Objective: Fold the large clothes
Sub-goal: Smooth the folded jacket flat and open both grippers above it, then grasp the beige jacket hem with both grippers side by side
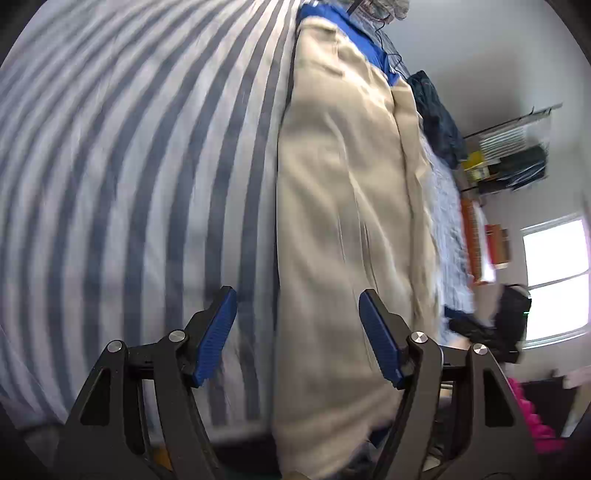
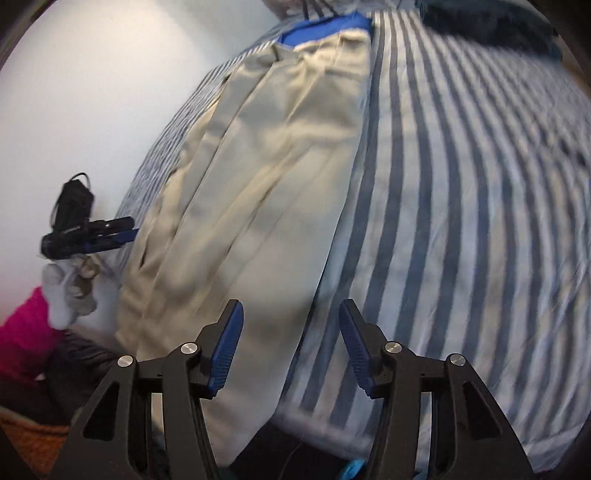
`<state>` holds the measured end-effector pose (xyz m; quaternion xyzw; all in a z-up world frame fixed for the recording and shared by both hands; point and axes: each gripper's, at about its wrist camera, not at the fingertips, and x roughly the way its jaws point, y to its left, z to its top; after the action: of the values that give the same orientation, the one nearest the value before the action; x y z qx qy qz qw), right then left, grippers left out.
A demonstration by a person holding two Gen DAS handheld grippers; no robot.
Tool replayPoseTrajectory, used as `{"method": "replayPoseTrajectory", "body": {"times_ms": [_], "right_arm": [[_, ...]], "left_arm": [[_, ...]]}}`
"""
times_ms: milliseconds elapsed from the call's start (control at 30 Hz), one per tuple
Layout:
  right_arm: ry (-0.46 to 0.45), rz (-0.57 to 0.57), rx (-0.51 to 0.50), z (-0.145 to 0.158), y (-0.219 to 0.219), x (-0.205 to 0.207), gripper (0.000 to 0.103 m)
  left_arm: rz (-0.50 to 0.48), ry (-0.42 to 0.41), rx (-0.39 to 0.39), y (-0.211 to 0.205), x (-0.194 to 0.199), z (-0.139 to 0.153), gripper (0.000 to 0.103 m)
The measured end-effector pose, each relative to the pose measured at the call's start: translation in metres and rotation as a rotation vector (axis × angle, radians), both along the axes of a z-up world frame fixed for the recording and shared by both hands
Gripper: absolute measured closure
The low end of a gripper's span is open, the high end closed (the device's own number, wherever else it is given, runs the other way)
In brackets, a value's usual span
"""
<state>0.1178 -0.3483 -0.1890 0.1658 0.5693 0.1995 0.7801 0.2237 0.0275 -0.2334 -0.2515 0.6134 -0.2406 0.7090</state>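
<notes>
Beige trousers (image 1: 343, 206) lying lengthwise on the striped bed (image 1: 129, 166), seemingly folded leg over leg already; shorter crosswise folds apparently left to do. Left tongs (image 1: 297, 338) spread wide and empty above the near end; right tongs (image 2: 291, 347) likewise wide, holding nothing. Blue garment (image 2: 325, 27) at the far end mostly covered; near hem cut off, motion blur smearing detail.

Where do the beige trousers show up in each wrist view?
Left wrist: the trousers run top to bottom, right of centre.
Right wrist: the trousers run from top centre down to lower left.
Shared landmark: the blue cloth at their far end.
</notes>
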Motion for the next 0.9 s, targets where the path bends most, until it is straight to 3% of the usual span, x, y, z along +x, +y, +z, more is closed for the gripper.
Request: {"method": "replayPoseTrajectory", "body": {"times_ms": [133, 233, 367, 433, 467, 533, 633, 733, 833, 900], "right_arm": [[0.029, 0.03, 0.084, -0.013, 0.004, -0.021, 0.049], [0.067, 0.008, 0.237, -0.018, -0.002, -0.024, 0.052], [0.09, 0.027, 0.294, -0.026, 0.01, -0.023, 0.052], [0.084, 0.047, 0.295, -0.027, 0.02, -0.019, 0.055], [0.085, 0.048, 0.291, -0.026, 0.023, -0.018, 0.059], [0.087, 0.045, 0.289, -0.024, 0.027, -0.015, 0.084], [0.079, 0.028, 0.267, -0.017, 0.031, -0.006, 0.094], [0.05, -0.009, 0.288, 0.001, 0.028, -0.008, 0.096], [0.017, -0.009, 0.278, 0.01, 0.029, -0.01, 0.096], [0.038, -0.009, 0.25, 0.004, 0.033, -0.009, 0.097]], "left_arm": [[0.003, 0.029, -0.076, 0.002, -0.025, -0.003, 0.033], [-0.009, 0.084, -0.167, -0.005, -0.036, -0.008, 0.033], [-0.059, 0.07, -0.154, -0.023, -0.043, -0.005, 0.034], [-0.079, 0.098, -0.152, -0.031, -0.044, -0.006, 0.056], [-0.083, 0.096, -0.128, -0.035, -0.045, -0.005, 0.061], [-0.104, 0.066, -0.083, -0.041, -0.048, 0.001, 0.081], [-0.101, 0.031, -0.068, -0.044, -0.048, 0.013, 0.09], [-0.078, 0.003, -0.11, -0.041, -0.051, 0.032, 0.092], [-0.095, -0.049, -0.091, -0.04, -0.052, 0.045, 0.093], [-0.085, -0.024, -0.086, -0.038, -0.054, 0.041, 0.093]]}}
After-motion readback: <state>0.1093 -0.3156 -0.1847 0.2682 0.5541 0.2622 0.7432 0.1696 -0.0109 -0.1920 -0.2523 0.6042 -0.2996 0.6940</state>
